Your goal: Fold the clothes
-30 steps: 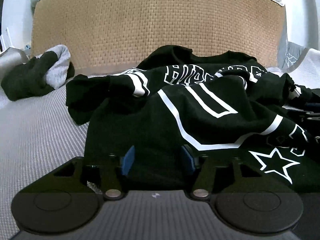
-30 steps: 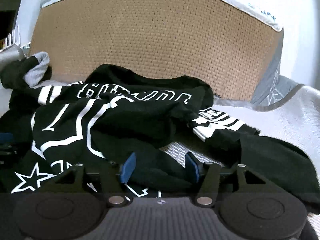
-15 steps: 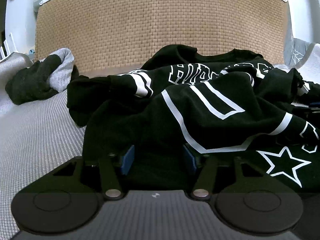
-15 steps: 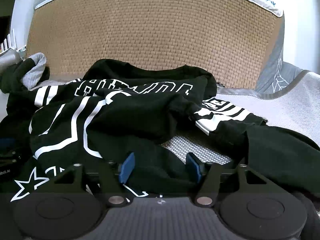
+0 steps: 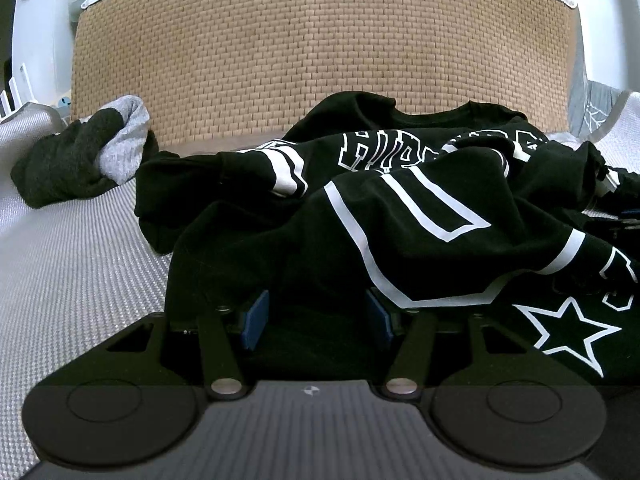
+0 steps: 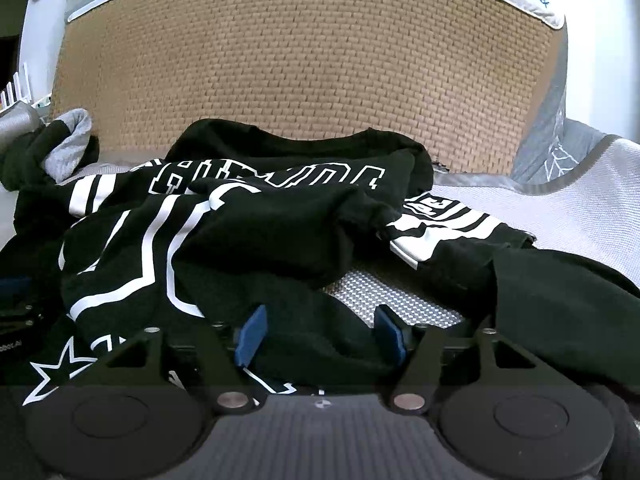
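A black sweatshirt (image 5: 400, 220) with white stripes, block lettering and a star outline lies crumpled on the bed. My left gripper (image 5: 318, 314) is open at its near edge, and black cloth lies between the blue pads (image 5: 256, 316). In the right wrist view the same sweatshirt (image 6: 260, 248) spreads to the left, with a striped sleeve (image 6: 448, 224) running off to the right. My right gripper (image 6: 320, 334) is open too, with a fold of the hem between its fingers. The left gripper's body (image 6: 12, 304) shows at that view's left edge.
The grey textured mattress (image 5: 72, 260) has bare room to the left of the sweatshirt. A dark and grey garment (image 5: 80, 160) is bunched at the back left. A woven tan headboard (image 5: 320, 60) closes off the far side. A grey pillow (image 6: 560, 148) leans at the back right.
Both views have shifted slightly, showing more headboard. The grippers have stayed open at the sweatshirt's near edge, and the cloth has barely moved.
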Demonstrator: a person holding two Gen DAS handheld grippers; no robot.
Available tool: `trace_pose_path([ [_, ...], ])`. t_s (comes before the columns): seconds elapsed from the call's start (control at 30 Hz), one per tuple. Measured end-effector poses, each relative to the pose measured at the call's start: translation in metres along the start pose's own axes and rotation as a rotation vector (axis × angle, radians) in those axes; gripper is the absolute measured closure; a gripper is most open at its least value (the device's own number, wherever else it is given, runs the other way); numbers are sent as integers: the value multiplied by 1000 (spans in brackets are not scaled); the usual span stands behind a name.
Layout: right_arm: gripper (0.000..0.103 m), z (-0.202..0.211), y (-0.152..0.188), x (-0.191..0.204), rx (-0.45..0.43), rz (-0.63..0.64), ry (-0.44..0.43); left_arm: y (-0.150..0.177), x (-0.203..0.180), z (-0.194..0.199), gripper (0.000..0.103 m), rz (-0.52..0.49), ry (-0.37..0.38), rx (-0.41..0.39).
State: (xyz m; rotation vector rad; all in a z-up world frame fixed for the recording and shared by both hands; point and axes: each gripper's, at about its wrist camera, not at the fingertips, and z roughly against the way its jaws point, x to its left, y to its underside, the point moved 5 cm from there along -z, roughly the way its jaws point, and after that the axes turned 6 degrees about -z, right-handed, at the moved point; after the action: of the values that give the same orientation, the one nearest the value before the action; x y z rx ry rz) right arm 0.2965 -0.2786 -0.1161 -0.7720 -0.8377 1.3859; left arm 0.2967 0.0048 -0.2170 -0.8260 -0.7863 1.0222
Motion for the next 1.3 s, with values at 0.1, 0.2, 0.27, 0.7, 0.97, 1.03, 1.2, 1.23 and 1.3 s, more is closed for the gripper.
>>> trace_pose_path([
  [0.1,35,-1,0,-3,13,-19,-10,-1,0,1,46,1,0,5],
  [0.2,34,-1,0,-3,24,-23,-10,-2,-1,2,46,-6,-3,21],
  [0.27,33,-2,-1,-3,38,-24,-12,-5,-2,2,46,-18,-8,41],
  [0.7,41,49,-7,-3,142,93,5,-31,-1,32,42,-48,140,282],
  [0.97,41,93,-10,-18,160,13,30,-35,-26,94,26,-63,451,388],
  [1.03,41,100,-10,-21,163,-38,36,-32,-39,112,22,-125,508,368],
  [1.2,41,118,-6,-27,168,-168,34,-17,-75,137,22,-285,601,337],
  [1.23,41,120,-4,-29,172,-202,30,-14,-78,137,22,-282,614,342],
  [1.3,41,123,1,-32,185,-276,25,-8,-83,139,23,-289,628,354],
])
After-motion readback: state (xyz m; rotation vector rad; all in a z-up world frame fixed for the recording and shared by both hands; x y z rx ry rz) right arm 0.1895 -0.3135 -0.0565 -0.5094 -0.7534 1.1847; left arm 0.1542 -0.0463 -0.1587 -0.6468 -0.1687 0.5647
